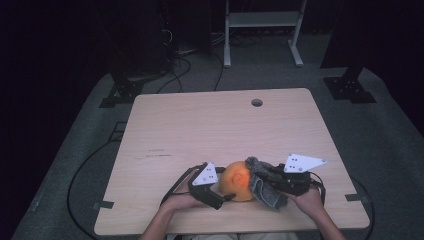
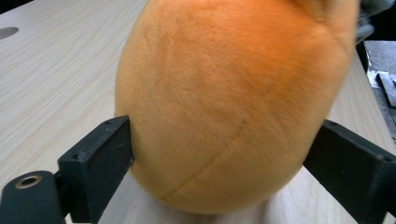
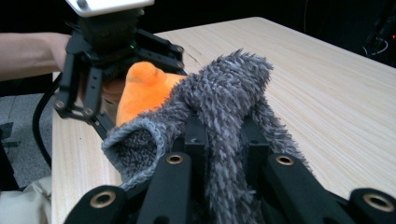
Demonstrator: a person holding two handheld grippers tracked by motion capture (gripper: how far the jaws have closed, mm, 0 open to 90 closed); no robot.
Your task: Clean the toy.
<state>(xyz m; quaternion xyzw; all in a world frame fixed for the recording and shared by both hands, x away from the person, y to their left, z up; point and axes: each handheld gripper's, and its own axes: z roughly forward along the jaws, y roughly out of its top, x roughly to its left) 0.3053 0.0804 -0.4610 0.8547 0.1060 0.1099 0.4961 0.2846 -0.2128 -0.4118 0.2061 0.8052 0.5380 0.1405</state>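
The wooden table [image 1: 220, 125] stretches out ahead of both claws, a round hole [image 1: 257, 102] near its far edge, well beyond them. Behind it, on the grey floor [image 1: 395, 150], stands a white metal frame [image 1: 262, 30].

An orange plush toy [image 1: 238, 181] sits on the table near the person's edge, between the two claws. The left claw [image 1: 220, 192] has its jaws spread wide around the toy's rounded body; in the left gripper view one black jaw presses the toy [image 2: 224, 107] at the lower left and the other meets it at the lower right, so the claw is clamped on the toy.

A grey fuzzy sock [image 1: 265, 187] drapes against the toy's right side, directly ahead of the right claw [image 1: 274, 186]. In the right gripper view the sock [image 3: 224, 107] is pinched between the two black jaws, which are drawn close together on the fabric, its ribbed open cuff hanging left of them. Beyond the sock the toy's orange tip [image 3: 144, 81] and the left claw's frame [image 3: 112, 56] show.
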